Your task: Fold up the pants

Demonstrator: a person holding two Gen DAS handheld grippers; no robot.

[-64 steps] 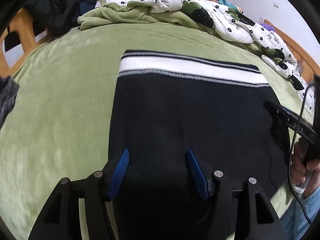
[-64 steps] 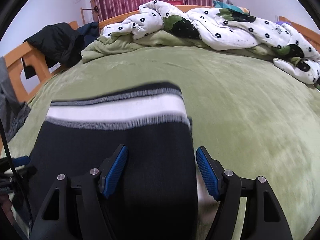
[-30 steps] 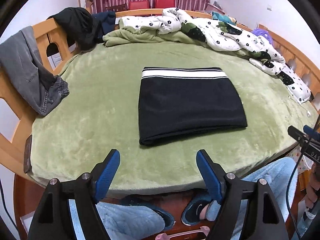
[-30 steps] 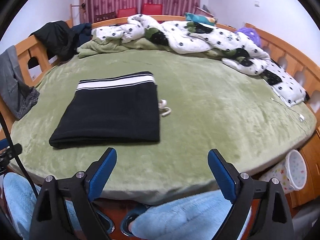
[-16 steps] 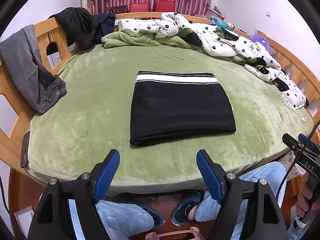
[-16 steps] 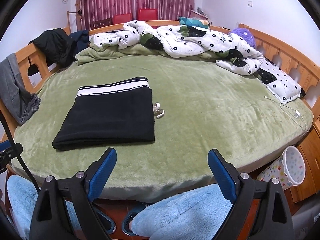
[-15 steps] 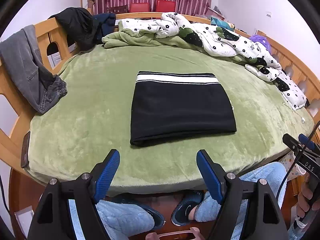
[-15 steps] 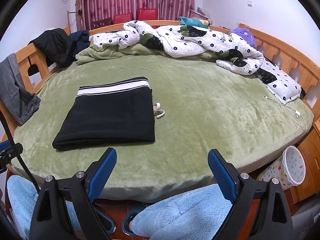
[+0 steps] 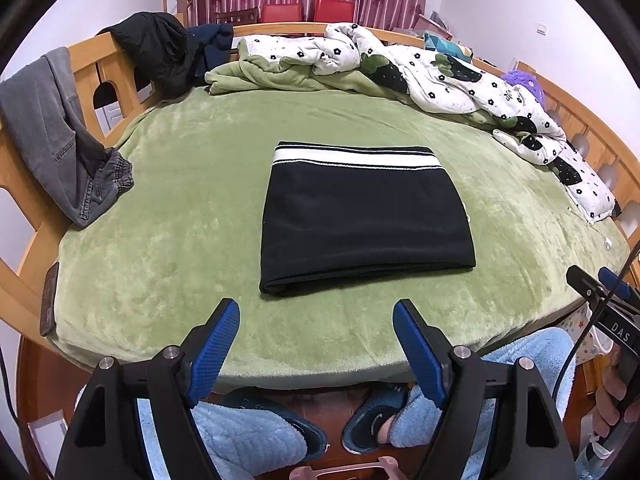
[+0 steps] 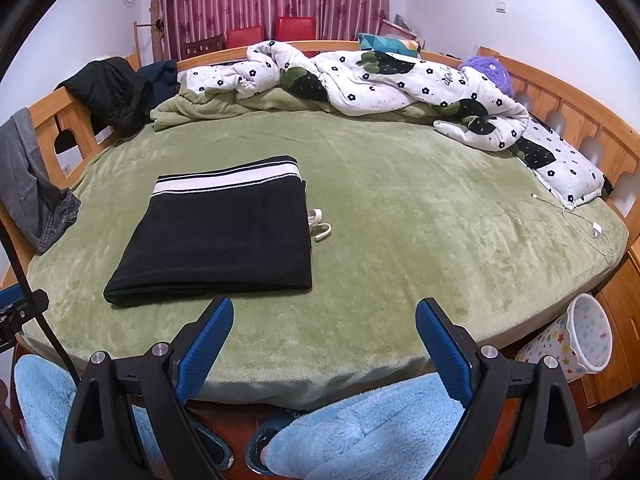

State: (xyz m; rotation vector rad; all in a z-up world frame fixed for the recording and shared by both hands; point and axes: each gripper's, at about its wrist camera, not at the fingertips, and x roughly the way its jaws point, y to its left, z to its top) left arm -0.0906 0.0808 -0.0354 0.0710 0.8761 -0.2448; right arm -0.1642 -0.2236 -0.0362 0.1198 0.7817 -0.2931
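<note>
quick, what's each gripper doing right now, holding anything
Left gripper: open, holding nothing, short of the folded black pants.
Right gripper: open, holding nothing, back at the edge of the green bed.

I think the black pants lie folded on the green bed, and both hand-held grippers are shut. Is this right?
Not quite. The black pants do lie folded on the green bed, but both are open: the left hand-held gripper in the left wrist view, the right hand-held gripper in the right wrist view.
</note>
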